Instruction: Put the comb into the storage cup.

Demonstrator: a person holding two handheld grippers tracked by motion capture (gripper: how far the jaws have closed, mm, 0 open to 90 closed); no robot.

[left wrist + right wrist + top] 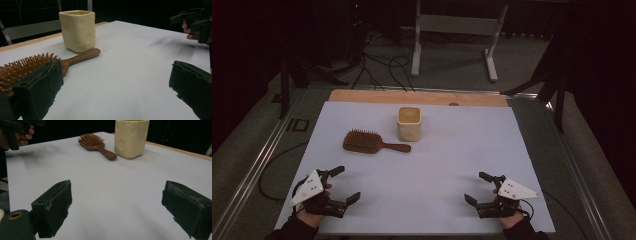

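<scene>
At the table's near left corner we hold the left tongs [341,184] spread wide and empty. Toward the far edge, left of centre, the wooden hairbrush [371,142] lies bristles up, its handle tip just beside the cream cup [409,123]. At the near right corner the right tongs [477,187] gape equally empty. We judge nothing begun: grasping remains.
</scene>
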